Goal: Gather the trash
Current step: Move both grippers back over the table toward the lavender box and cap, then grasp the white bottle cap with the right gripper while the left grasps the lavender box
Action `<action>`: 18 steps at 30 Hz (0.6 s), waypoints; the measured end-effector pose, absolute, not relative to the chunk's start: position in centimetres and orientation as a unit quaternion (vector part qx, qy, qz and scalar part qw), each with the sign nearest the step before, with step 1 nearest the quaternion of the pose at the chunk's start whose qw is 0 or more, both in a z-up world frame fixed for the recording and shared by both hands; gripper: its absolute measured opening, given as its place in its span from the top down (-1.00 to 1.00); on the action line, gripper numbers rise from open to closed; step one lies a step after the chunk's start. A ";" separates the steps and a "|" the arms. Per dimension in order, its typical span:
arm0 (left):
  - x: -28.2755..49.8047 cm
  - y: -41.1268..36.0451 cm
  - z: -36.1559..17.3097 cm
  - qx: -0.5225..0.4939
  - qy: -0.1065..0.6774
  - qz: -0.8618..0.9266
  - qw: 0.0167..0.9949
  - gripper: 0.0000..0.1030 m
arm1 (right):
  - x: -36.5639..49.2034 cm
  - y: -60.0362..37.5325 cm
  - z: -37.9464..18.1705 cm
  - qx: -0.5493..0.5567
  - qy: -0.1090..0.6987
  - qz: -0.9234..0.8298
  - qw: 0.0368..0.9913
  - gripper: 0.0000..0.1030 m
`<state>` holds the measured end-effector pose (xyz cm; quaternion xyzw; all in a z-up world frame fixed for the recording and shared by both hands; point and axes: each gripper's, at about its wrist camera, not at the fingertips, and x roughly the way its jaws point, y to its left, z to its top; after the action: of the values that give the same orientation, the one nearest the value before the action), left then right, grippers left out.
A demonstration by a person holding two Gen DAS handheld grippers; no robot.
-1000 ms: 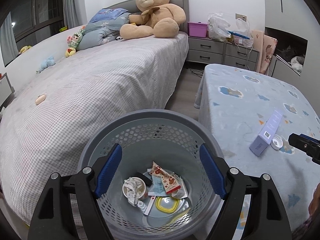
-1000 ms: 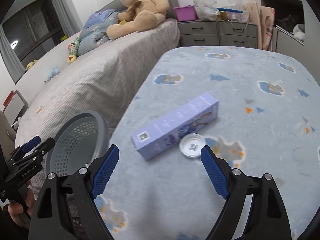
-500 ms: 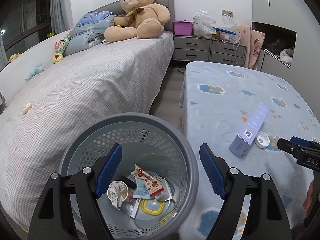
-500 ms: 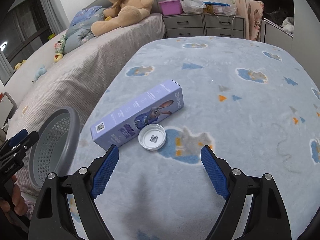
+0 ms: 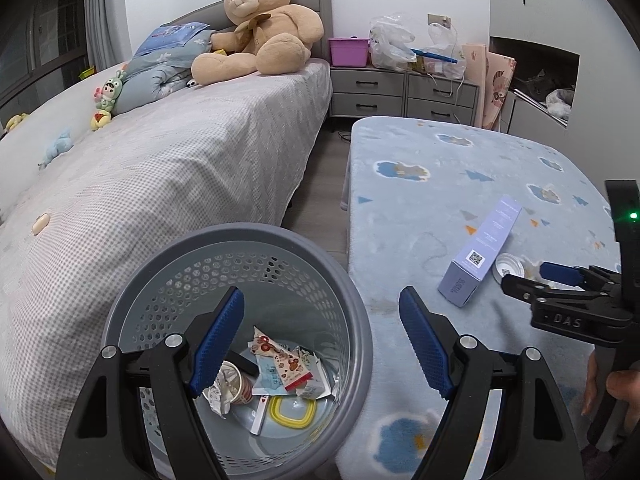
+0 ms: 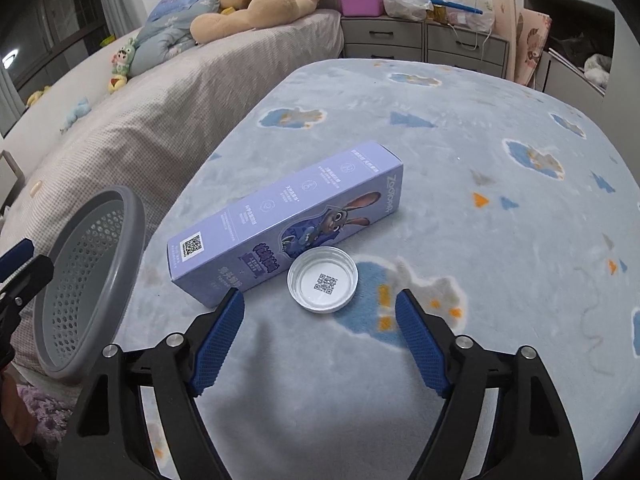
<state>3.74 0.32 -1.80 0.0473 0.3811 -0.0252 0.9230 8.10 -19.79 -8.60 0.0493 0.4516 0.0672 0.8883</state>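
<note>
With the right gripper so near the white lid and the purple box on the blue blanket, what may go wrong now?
1. The white lid lies flat and low on the soft blanket; the right gripper, whose jaws have just been closing with nothing between them yet, may pinch the fabric or slide over the lid.
2. The lid lies right beside the purple box, so a finger may push the box.
3. The bin is off the blanket's edge; a loose grip may drop the lid on the way.

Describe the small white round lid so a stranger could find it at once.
Start at the low table under the pale blue fleece cover, beside the bed. A long lilac cardboard box lies there; the white round lid sits at its side, rim up. Only it is circular, with a printed code square inside.
</note>
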 end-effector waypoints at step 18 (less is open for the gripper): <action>4.0 -0.9 -2.3 0.054 0.387 -0.041 0.919 -0.48 | 9.6 -19.2 -9.6 0.020 0.463 0.055 0.885 0.23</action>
<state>4.03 -0.85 -2.27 0.0540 0.3875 -0.0408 0.9194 9.57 -19.19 -9.63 0.0198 0.4627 0.0550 0.8846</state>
